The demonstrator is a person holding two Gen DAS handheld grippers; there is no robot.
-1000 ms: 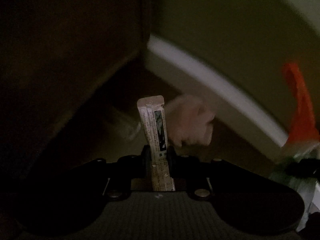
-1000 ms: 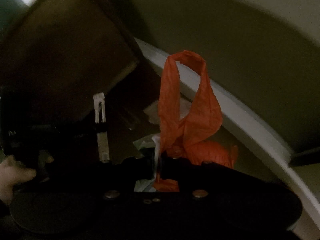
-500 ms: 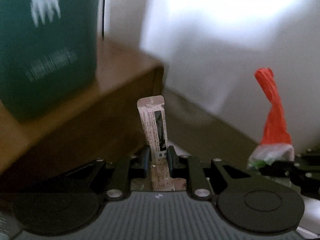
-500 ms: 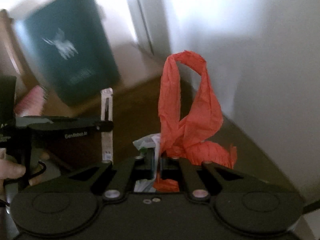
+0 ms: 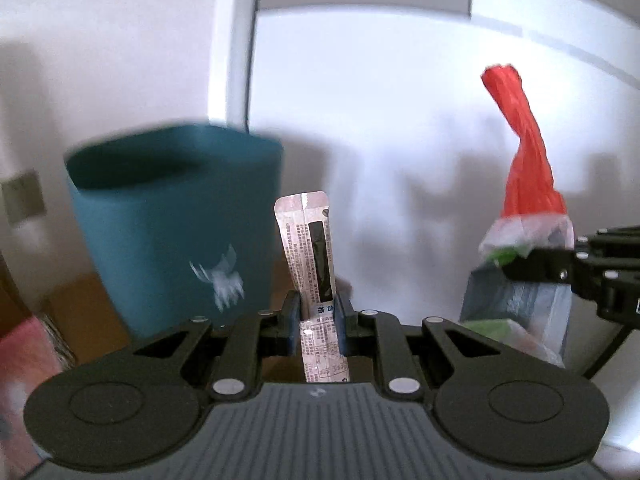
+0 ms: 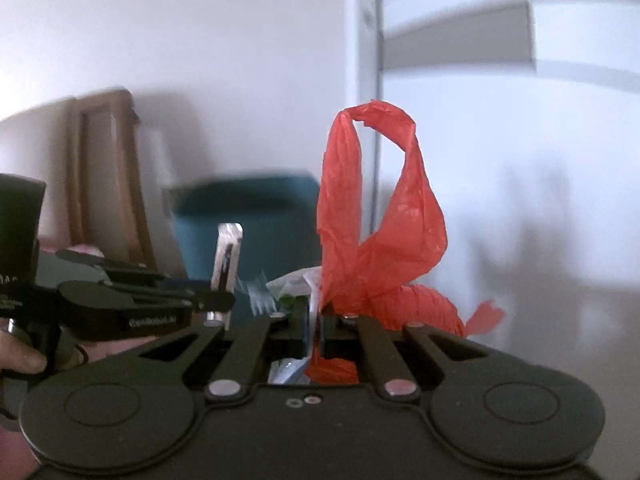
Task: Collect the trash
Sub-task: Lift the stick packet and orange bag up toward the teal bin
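light: bright, soft wall shadows | blur: teal bin (image 5: 176,220) smeared | edges: fisheye-bent

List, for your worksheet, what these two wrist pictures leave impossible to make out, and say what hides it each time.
- Inside of the teal bin: left wrist view, hidden by its own wall and motion blur.
- Print on the sachet in the left gripper: too small.
- Wrappers bunched beside the red plastic bag: right wrist view, covered by the right gripper.
- Bin's white emblem: smeared.
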